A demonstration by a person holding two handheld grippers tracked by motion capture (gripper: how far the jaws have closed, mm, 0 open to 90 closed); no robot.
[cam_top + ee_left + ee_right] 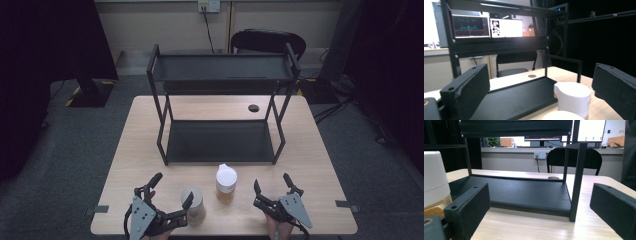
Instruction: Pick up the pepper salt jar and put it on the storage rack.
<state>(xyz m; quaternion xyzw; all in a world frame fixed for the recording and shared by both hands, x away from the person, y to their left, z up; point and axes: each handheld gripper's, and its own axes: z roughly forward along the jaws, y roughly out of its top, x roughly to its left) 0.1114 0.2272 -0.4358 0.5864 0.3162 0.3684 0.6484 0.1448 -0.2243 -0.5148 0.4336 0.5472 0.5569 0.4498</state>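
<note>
The left tongs [537, 95] are held wide open, with one black jaw seen at the lower left and the other at the lower right. Between them, near the bottom edge, a white-lidded jar [572, 98] is seen on the wooden bench [599, 107], and the pale top of a second jar [562, 116] is cut off just below it. Beyond the jars a black two-tier rack [516, 96] is set on the bench, its lower tray bare. Behind the rack a black chair [515, 62] and two lit screens [487, 27] are seen.
</note>
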